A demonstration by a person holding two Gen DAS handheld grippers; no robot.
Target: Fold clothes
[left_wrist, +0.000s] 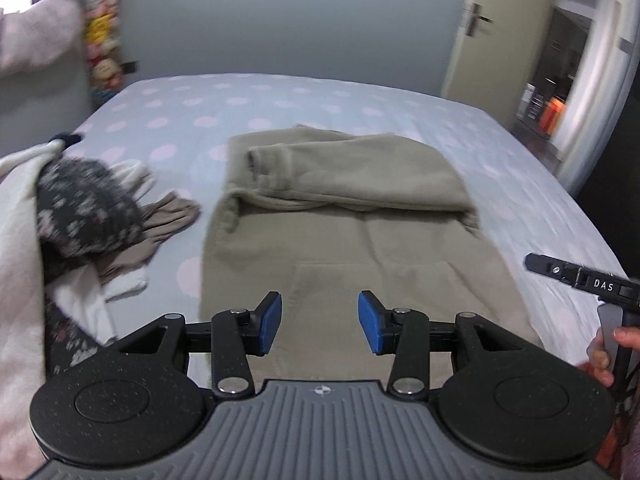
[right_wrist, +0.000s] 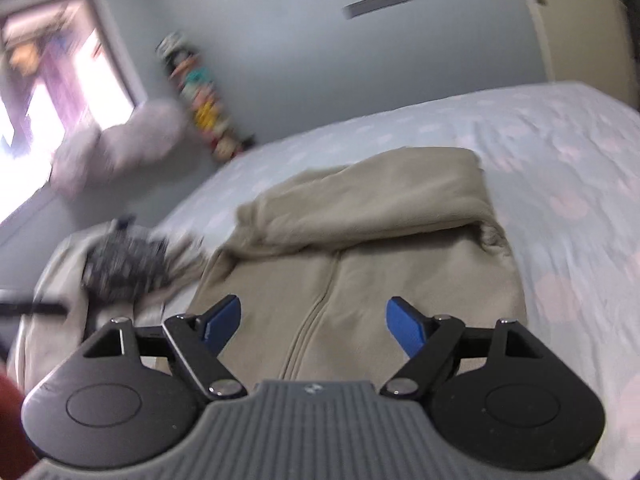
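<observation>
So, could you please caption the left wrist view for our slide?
Open left gripper above a partly folded beige hoodie on a dotted bed sheet.

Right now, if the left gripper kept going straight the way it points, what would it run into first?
Most likely the beige hoodie spread on the bed. The left gripper is open and empty, angled down at the garment's lower part, near the front pocket. Depth is hard to judge through the fisheye.
</observation>
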